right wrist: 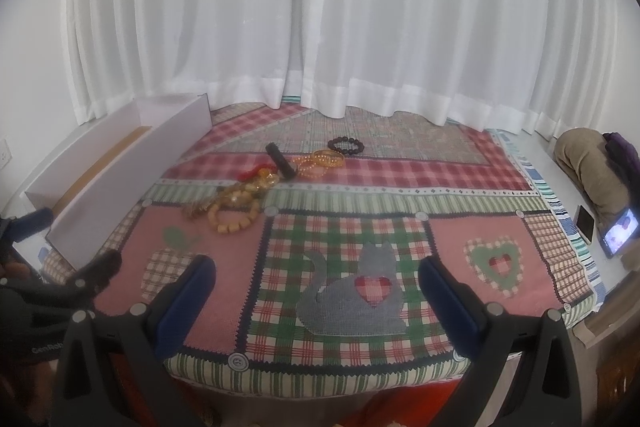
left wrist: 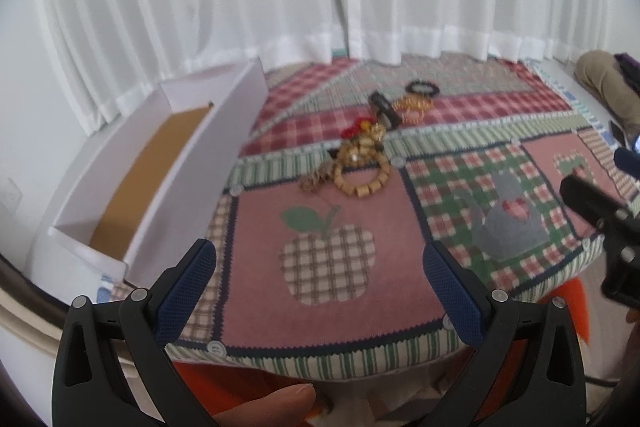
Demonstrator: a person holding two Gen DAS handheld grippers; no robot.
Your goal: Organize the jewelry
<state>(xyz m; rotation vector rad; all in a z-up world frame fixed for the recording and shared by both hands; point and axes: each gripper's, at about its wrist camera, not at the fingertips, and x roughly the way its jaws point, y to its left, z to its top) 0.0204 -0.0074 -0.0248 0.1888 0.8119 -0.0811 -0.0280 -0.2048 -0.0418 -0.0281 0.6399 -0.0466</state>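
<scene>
Two hand-held grippers hover at the near edge of a patchwork quilt [right wrist: 360,187], both with jaws wide apart and empty, as the sorting of a jewelry pile waits to begin. The left gripper [left wrist: 320,267] sits over the apple patch; the right gripper [right wrist: 316,279] sits over the grey cat patch.

The jewelry lies well ahead of both, in a loose string running from near left to far right: a wooden bead bracelet [left wrist: 362,173] nearest, flat with its opening facing up; a tangle of gold and red pieces [left wrist: 366,133] touching it; a dark strap-like piece [right wrist: 281,161] whose long axis runs from far left to near right; gold bangles [right wrist: 318,161] just beside that; and a dark bead bracelet [right wrist: 346,145] farthest, lying flat and apart.

A long white box [left wrist: 160,163] stands open along the quilt's left side, its long axis pointing away toward the curtain [right wrist: 320,27], and is the likely destination.

The wooden bracelet looks the sensible first pick for the left gripper: one jaw inside the ring, one outside, closing across the beads. Care is needed, since pieces touching it may drag along.
</scene>
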